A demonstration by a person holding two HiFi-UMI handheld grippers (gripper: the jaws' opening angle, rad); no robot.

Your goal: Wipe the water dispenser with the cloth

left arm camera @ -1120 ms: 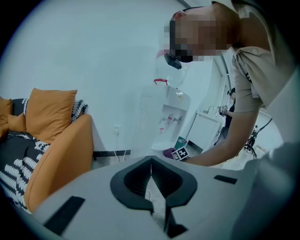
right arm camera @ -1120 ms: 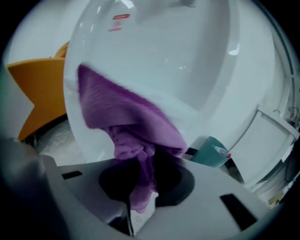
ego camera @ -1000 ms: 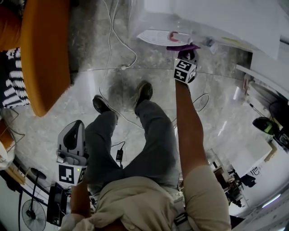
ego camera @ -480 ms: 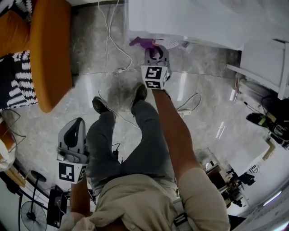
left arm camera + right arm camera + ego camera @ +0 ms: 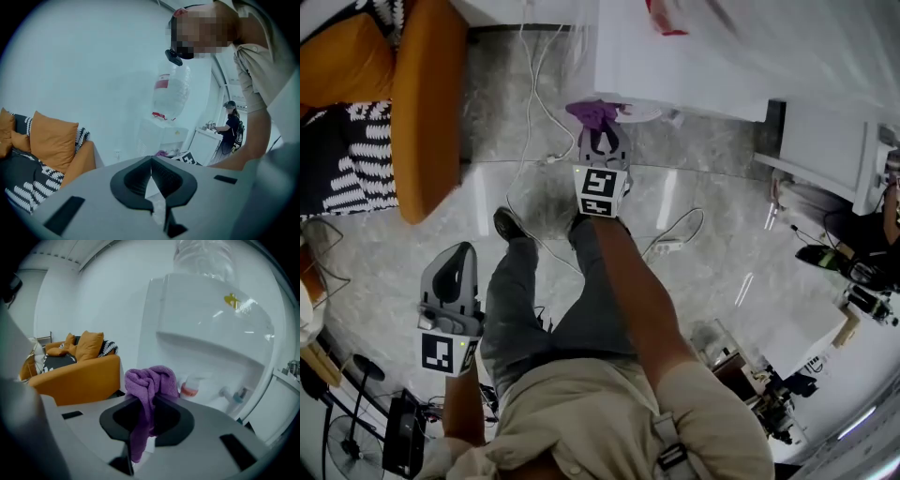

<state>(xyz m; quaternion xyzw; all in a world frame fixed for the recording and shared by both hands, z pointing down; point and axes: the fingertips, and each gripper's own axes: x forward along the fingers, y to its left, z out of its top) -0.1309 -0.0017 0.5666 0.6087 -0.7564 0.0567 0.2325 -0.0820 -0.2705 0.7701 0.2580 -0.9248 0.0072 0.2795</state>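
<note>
Right gripper (image 5: 148, 404) pinched the purple cloth (image 5: 151, 380) just before the water dispenser (image 5: 206, 319); left gripper (image 5: 151, 171) jaws were together, empty, well apart from it.

Open floor (image 5: 741, 211) before the water dispenser (image 5: 675, 70); orange sofa (image 5: 427, 112) crowds the left (loose cables (image 5: 551, 157) between).

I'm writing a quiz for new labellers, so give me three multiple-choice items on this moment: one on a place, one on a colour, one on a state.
1. Where is the cloth? A. On the sofa. B. In the right claw. C. On the floor.
2. What colour is it? A. Green. B. White. C. Purple.
3. How is the left claw? A. Shut, empty. B. Wide open. C. Shut on the cloth.
Answers: B, its jaws pinch the cloth; C, it shows purple in two views; A, its jaws meet with nothing between.
</note>
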